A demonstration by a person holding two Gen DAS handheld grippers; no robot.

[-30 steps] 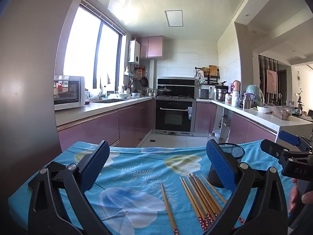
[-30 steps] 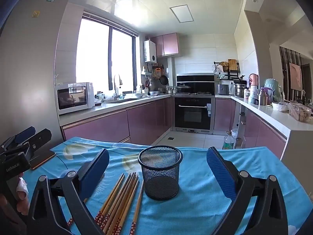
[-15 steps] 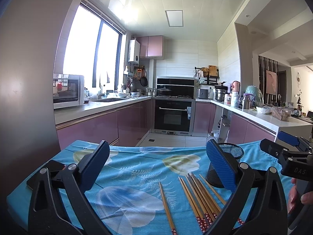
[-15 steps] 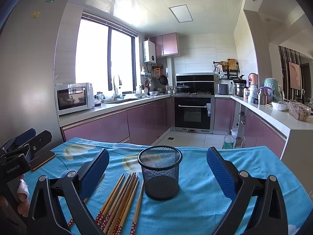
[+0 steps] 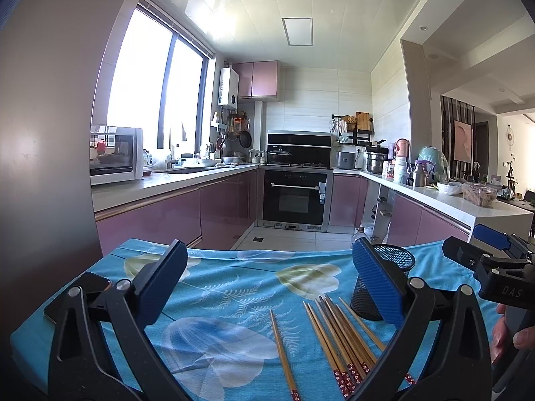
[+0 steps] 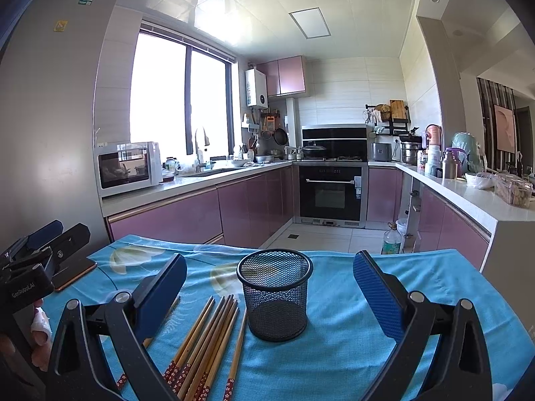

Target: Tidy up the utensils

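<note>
Both grippers' fingers (image 5: 165, 267) (image 6: 376, 294) gape wide, holding nothing.

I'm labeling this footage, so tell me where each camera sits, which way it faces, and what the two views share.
Left wrist: on the left gripper, jaws open, facing the kitchen across the blue tablecloth; chopsticks ahead, the right gripper at right edge.
Right wrist: on the right gripper, jaws open, centered on the mesh cup; the left gripper and hand at left edge.
Shared: mesh cup, chopsticks, tablecloth, phone, oven.
</note>
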